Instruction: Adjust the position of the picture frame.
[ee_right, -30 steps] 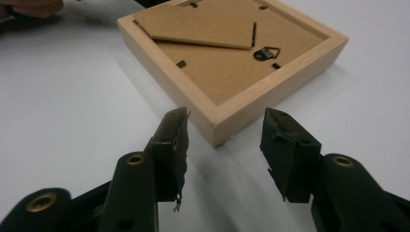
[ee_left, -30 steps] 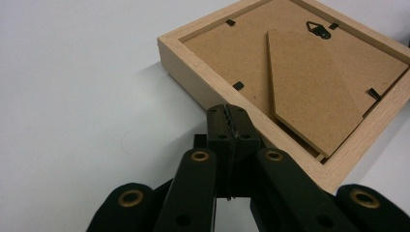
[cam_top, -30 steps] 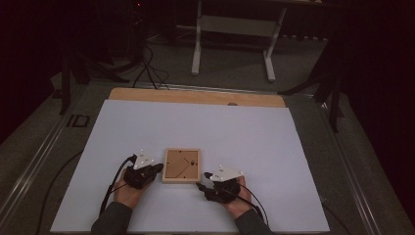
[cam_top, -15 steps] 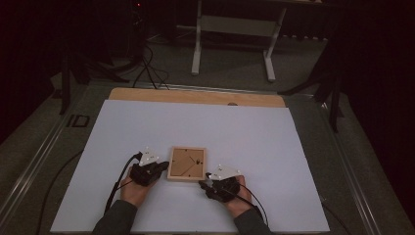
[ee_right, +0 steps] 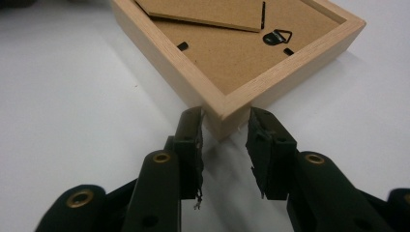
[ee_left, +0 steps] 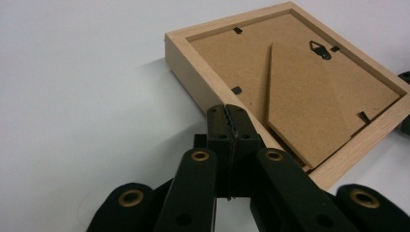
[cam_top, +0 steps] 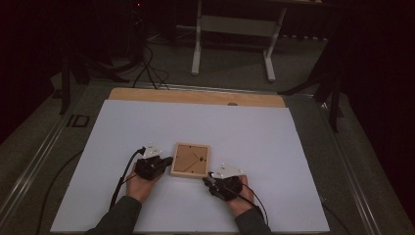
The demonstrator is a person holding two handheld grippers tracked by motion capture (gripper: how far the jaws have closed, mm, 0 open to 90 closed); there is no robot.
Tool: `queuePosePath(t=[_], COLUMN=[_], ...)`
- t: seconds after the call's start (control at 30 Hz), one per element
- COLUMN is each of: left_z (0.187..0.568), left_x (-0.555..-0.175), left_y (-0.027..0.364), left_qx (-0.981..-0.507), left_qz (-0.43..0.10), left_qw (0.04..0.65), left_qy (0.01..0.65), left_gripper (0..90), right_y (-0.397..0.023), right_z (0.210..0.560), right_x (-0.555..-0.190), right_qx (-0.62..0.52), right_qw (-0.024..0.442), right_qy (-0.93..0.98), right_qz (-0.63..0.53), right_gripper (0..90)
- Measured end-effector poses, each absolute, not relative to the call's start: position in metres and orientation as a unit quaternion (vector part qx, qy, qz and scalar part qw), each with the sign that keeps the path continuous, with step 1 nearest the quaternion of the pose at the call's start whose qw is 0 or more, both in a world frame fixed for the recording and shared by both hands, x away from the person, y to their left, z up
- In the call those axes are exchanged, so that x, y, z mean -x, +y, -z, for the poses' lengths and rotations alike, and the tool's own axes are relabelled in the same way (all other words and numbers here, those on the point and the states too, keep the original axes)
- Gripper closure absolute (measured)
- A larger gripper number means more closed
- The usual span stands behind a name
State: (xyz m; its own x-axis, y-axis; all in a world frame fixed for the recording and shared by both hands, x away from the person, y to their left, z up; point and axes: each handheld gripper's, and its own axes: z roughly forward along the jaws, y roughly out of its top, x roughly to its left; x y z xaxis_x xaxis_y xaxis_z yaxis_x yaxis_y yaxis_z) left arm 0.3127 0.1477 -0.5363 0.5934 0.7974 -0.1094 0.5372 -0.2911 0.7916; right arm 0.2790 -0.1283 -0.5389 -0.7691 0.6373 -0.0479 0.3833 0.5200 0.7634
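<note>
Square pale-wood frame point(cam_top: 191, 160) face-down, left hand-held gripper point(ee_left: 227, 121) closed empty, right hand-held gripper point(ee_right: 225, 126) closing — straddling corner.

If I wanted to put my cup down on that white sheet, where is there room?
Free: the white sheet between the wooden picture frame and the far wooden edge, plus both side margins. Crowded: the near middle, where the left gripper and right gripper flank the frame.

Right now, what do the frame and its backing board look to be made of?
Picture frame: looks like pale unfinished wood, grain visible, matte. Backing board: brown fibreboard or hardboard by its flat, dull surface, with a fold-out stand of the same stuff. Hanger: dark metal, probably.
</note>
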Motion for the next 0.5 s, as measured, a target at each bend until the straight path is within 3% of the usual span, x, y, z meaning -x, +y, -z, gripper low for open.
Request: queuePosePath(t=[0.5], left_z=[0.5343], left_x=[-0.3094], left_y=[0.1467], left_qx=[-0.807], left_qz=[-0.159], left_qw=[0.396], left_qy=[0.409], left_gripper=[89.8], right_y=[-0.1295], right_z=[0.5394], right_x=[-0.2784], right_qx=[-0.304], right_qw=[0.168], right_qy=[0.855], right_qz=[-0.385], right_gripper=[75.4])
